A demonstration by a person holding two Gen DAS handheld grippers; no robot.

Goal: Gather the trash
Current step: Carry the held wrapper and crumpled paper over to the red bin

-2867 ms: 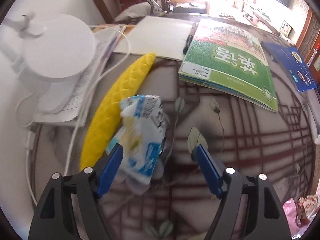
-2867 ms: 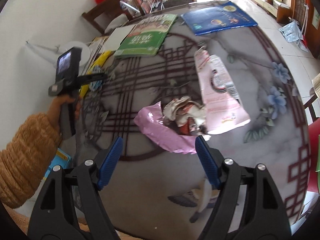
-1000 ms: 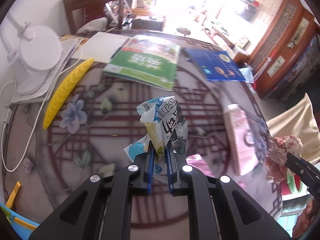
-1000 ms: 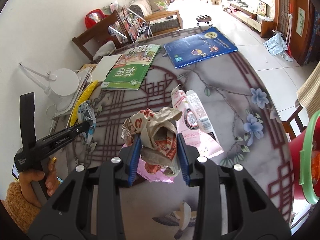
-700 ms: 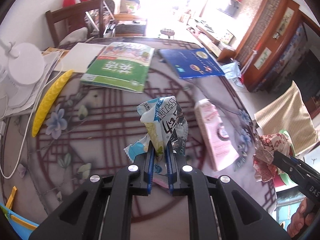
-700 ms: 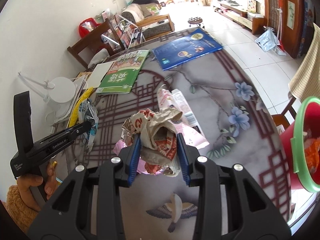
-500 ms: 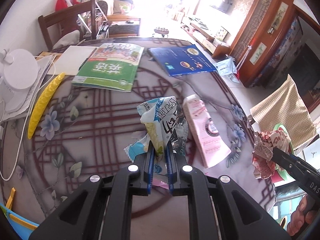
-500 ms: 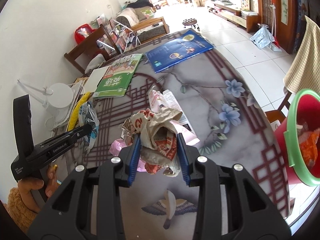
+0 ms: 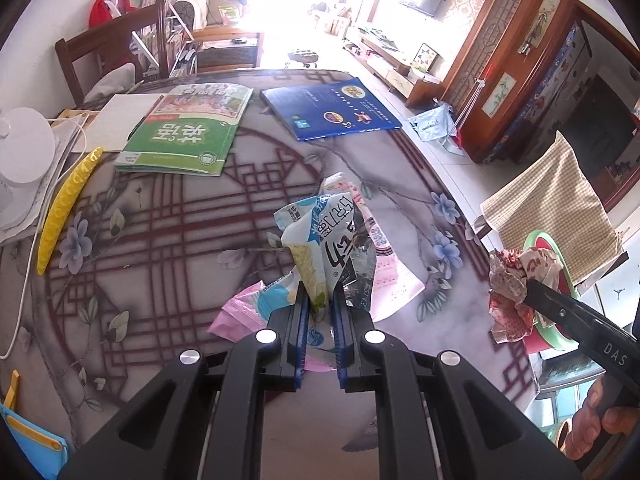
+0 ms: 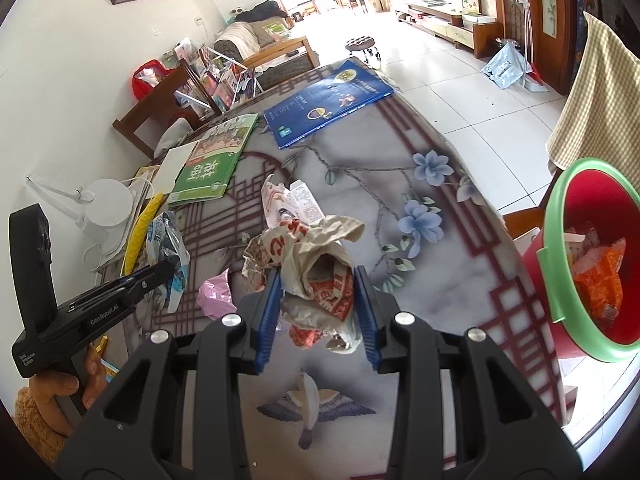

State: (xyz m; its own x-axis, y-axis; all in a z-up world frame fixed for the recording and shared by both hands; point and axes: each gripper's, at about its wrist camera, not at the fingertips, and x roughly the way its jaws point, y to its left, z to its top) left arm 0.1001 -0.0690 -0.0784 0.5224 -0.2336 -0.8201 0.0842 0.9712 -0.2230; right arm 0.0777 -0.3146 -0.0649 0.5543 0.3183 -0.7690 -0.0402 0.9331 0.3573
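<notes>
Right wrist: left tool, marked "GenRobot.AI", apparently pinches a wrapper.

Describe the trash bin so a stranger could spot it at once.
Start at the round patterned table and go to its right-hand edge, near the chair draped with a checked cloth. Just off that edge stands the bin, a red bucket with a bright green rim, with orange wrappers already inside. Nothing else nearby is red and green.
</notes>
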